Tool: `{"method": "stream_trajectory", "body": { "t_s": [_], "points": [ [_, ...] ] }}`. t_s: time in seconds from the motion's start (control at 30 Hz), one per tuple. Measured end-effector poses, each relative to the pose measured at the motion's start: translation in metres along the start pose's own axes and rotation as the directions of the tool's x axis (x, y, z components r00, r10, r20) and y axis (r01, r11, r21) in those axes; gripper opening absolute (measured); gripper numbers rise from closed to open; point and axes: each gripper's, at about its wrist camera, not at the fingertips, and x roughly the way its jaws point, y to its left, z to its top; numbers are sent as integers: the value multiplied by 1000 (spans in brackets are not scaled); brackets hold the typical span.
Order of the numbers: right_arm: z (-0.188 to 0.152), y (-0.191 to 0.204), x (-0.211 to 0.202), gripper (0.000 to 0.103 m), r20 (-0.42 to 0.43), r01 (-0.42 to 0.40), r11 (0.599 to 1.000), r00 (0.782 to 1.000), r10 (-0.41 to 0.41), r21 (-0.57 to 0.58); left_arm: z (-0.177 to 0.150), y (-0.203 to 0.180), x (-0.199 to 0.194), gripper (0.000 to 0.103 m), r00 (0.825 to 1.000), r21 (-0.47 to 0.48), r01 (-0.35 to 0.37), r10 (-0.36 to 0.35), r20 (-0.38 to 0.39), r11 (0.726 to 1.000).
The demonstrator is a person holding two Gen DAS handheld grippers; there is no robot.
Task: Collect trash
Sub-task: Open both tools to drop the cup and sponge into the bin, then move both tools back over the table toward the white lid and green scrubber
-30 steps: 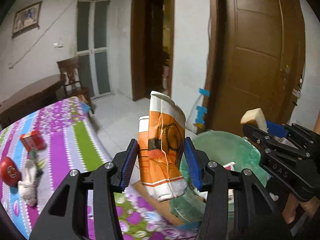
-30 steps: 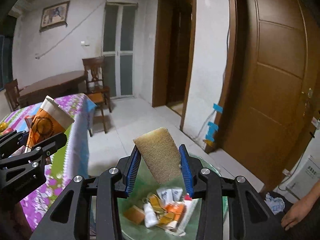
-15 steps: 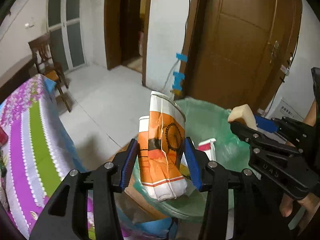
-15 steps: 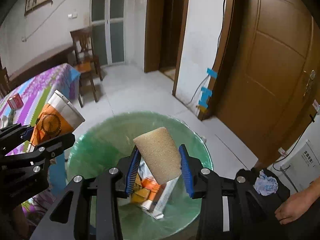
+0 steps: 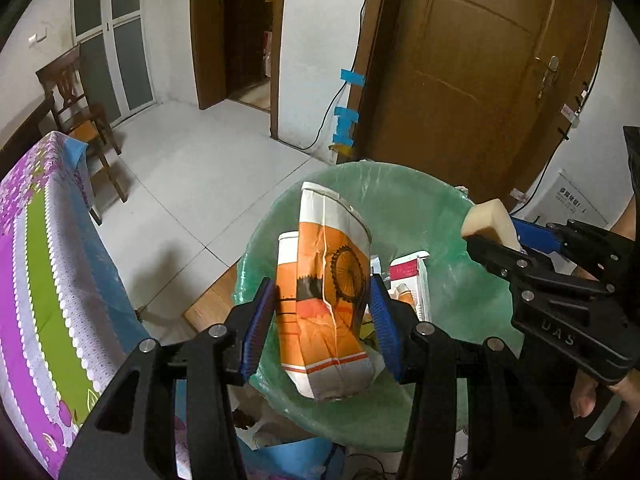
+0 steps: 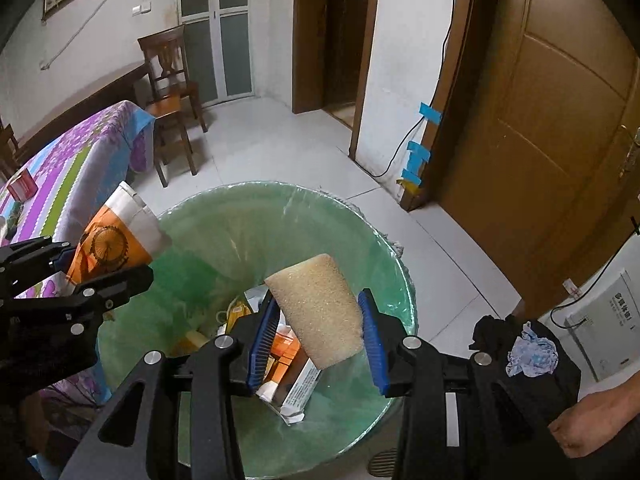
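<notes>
My left gripper [image 5: 322, 324] is shut on a crumpled orange-and-white paper cup [image 5: 326, 300], held over the near rim of a round bin lined with a green bag [image 5: 400, 200]. My right gripper [image 6: 318, 338] is shut on a beige sponge [image 6: 316, 308], which hangs over the bin's opening [image 6: 240, 232]. Boxes and wrappers [image 6: 288, 380] lie at the bottom of the bin. In the right wrist view the left gripper with the cup [image 6: 112, 240] shows at the left; in the left wrist view the right gripper with the sponge [image 5: 490, 218] shows at the right.
A table with a purple, green and blue flowered cloth [image 5: 44, 280] stands left of the bin, with a red box [image 6: 22, 186] on it. A wooden chair [image 6: 172, 96] stands behind. A brown door [image 5: 480, 80] and a taped cable are at the back. A person's hand [image 6: 592, 424] shows at the right.
Both grippers moved forward and tilted down, from beside the table to above the bin's opening. Cup and sponge stayed gripped.
</notes>
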Motion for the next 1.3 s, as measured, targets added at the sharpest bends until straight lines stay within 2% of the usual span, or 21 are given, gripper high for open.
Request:
{"method": "stream_trajectory", "body": {
  "t_s": [0.17,0.2,0.23,0.27,0.3,0.63,0.8,0.9,1.07,1.13,1.3],
  "points": [
    [-4,3,6,42,-4,-1,1000,1000,1,-2,2,-5,5,47,1000,4,-12,12,-3,1000],
    [-4,2,6,51,1,3,1000,1000,-3,4,2,-6,5,49,1000,6,-24,24,-1,1000],
    [-4,0,4,62,19,15,1000,1000,-15,20,2,-4,6,56,999,-2,-43,43,1,999],
    [-5,-2,0,76,37,24,999,999,-25,32,2,-4,5,73,999,-11,-52,52,8,999],
    [-5,-4,-3,76,47,31,999,998,-32,39,2,-3,2,79,997,-18,-67,67,27,998],
    [-11,-3,-20,76,69,34,998,997,-38,58,0,0,-2,79,996,-15,-77,77,36,997],
    [-10,8,-38,76,112,13,999,994,-17,36,-7,8,-15,79,996,-9,-77,77,46,997],
    [-7,24,-58,76,164,-25,1000,986,21,18,-14,15,-32,79,995,-8,-75,75,62,997],
    [-2,73,-89,79,254,-135,989,956,145,-59,-29,38,-75,79,991,-17,-82,83,105,997],
    [1,96,-96,79,265,-186,977,942,207,-102,-37,55,-90,79,990,-38,-79,83,114,996],
    [9,154,-100,80,239,-286,938,913,329,-199,-61,117,-130,79,977,-128,-153,169,127,980]
  ]
}}
